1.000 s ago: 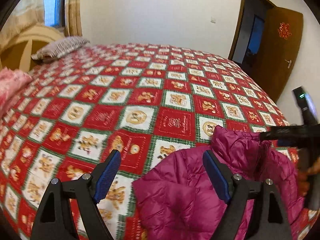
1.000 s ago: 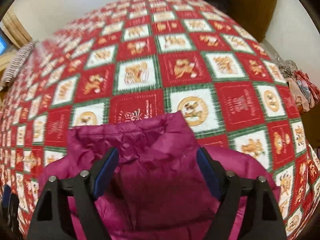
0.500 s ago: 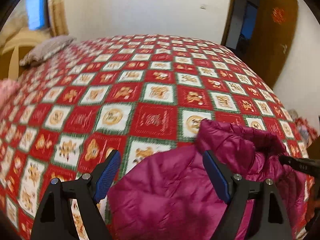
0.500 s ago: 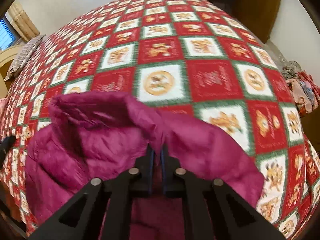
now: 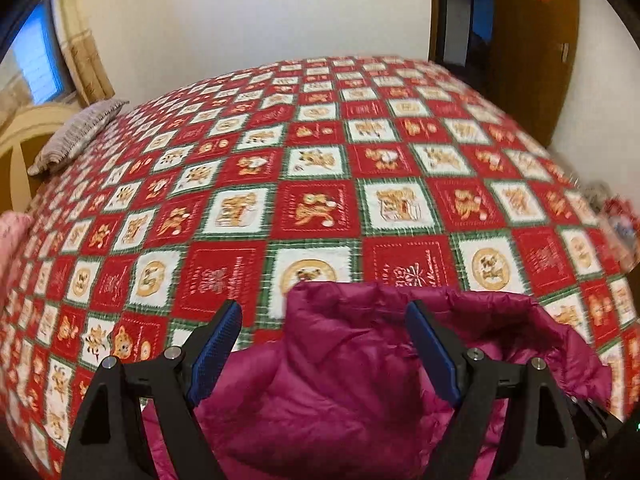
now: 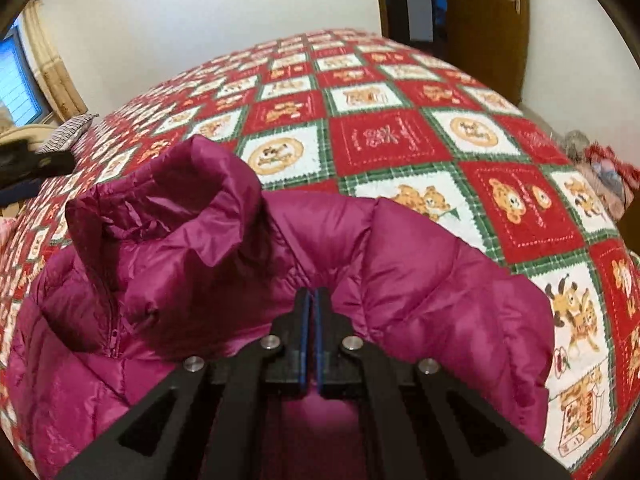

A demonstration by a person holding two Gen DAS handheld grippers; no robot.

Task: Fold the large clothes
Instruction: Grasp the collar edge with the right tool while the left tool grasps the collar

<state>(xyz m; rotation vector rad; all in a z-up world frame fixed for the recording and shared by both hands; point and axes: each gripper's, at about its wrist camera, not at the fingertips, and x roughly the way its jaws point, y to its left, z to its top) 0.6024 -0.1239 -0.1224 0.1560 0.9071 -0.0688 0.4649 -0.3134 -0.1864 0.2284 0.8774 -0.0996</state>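
Observation:
A magenta puffer jacket (image 6: 208, 256) lies bunched at the near edge of a bed with a red, white and green patchwork quilt (image 6: 384, 136). My right gripper (image 6: 311, 300) is shut on the jacket's fabric near the collar, which folds up around the jaws. My left gripper (image 5: 324, 344) is open; the jacket's collar and shoulder (image 5: 344, 364) sit between and just beyond its blue pads, which do not touch it. A black part of the left gripper shows at the left edge of the right wrist view (image 6: 32, 168).
A striped grey pillow (image 5: 76, 136) lies at the head of the bed on the left, by a wooden headboard (image 5: 24, 148) and window. A brown door (image 5: 532, 48) stands open at the far right. A pile of clothes (image 6: 608, 176) lies off the bed's right side.
My right gripper closed on the jacket near the collar and has lifted and drawn the fabric. My left gripper moved right over the collar, still open.

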